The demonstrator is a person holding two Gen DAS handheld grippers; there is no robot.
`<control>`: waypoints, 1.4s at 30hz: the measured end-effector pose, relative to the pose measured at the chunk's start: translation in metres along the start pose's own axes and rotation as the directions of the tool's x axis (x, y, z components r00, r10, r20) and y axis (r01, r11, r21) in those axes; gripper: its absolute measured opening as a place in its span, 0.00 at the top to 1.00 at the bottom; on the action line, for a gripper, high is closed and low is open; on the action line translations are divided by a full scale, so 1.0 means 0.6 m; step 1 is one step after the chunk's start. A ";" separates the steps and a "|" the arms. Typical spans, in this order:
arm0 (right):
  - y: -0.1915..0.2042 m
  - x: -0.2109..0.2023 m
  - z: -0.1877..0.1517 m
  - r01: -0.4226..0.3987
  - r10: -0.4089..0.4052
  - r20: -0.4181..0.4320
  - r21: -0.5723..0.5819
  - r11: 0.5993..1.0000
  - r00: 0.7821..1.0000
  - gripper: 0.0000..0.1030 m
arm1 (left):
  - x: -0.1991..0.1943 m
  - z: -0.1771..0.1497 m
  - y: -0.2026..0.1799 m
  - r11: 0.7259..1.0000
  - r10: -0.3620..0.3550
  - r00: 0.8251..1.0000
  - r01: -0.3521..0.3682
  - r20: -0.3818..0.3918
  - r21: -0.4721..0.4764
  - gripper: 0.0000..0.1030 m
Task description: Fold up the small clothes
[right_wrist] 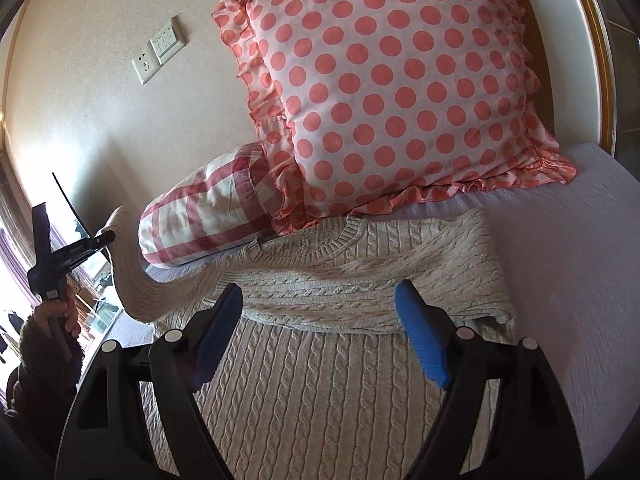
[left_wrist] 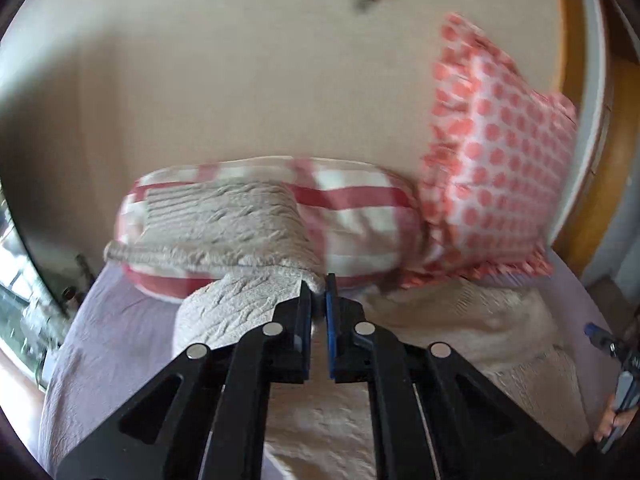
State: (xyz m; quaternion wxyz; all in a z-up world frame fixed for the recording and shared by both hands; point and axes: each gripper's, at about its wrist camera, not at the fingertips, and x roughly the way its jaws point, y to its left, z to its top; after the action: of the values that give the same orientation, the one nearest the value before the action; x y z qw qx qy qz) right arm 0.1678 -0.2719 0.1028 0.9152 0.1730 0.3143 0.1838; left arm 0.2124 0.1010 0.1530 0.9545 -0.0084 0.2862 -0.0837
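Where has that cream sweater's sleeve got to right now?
In the right wrist view the sleeve is lifted at far left, pinched by the left gripper, beside the checked pillow; the other sleeve lies folded across the sweater.

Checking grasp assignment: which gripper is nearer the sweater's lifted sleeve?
Left. The left gripper is shut on the sleeve, holding it up off the bed. The right gripper hangs open over the sweater body, away from that sleeve.

Home bedroom: bed (right_wrist: 560,240), pillows (right_wrist: 400,92).
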 end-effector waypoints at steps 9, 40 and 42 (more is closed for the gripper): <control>-0.076 0.077 0.014 0.016 0.011 -0.173 0.154 0.988 0.985 0.32 | 0.058 -0.173 -0.175 0.962 -0.055 0.976 0.108 -0.210 0.251 0.79; -0.137 0.036 -0.013 0.195 -0.164 -0.191 0.152 0.969 0.968 0.36 | -0.091 -0.293 0.033 0.996 -0.019 0.964 -0.005 -0.265 -0.091 0.30; -0.142 -0.006 -0.050 0.176 -0.146 -0.199 0.148 0.973 0.969 0.42 | -0.103 -0.311 0.041 0.989 -0.058 0.958 0.018 -0.281 -0.146 0.30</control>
State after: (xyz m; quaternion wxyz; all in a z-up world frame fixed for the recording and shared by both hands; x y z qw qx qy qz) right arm 0.1656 -0.3415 0.0456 0.8762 0.2036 0.4259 0.0976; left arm 0.0631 0.1415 0.0290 0.8986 -0.0696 0.4253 -0.0819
